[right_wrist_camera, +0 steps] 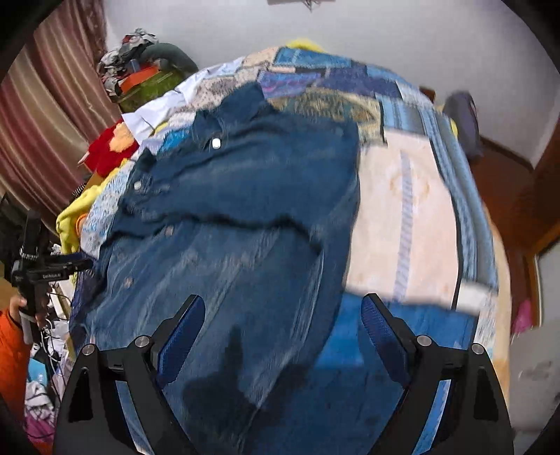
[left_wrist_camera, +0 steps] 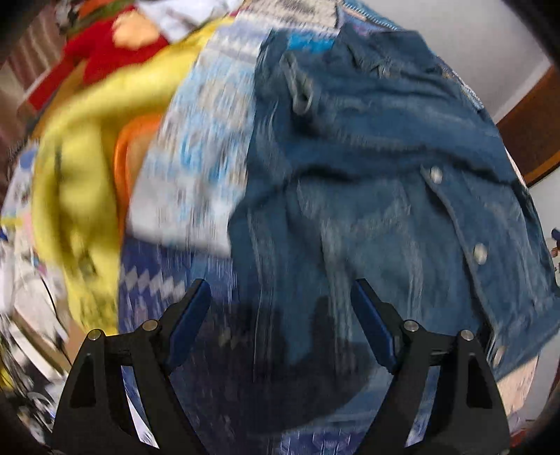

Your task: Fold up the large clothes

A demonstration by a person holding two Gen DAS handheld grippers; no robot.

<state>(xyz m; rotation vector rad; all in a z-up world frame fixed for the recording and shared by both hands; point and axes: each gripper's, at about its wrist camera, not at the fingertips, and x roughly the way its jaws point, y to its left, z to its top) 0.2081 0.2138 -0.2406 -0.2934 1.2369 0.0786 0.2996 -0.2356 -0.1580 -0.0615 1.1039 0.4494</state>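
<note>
A denim jacket (right_wrist_camera: 245, 217) lies spread, snaps showing, across a patchwork bedspread (right_wrist_camera: 402, 210), near the bed's left edge. Above it, the left gripper (left_wrist_camera: 280, 315) and right gripper (right_wrist_camera: 283, 325) hang with jaws wide apart, nothing between them. A yellow garment (left_wrist_camera: 70, 196) is heaped along that left edge.

White walls (right_wrist_camera: 402, 31), a striped maroon curtain (right_wrist_camera: 59, 105) and brown wooden furniture (right_wrist_camera: 525, 196) surround the bed.
</note>
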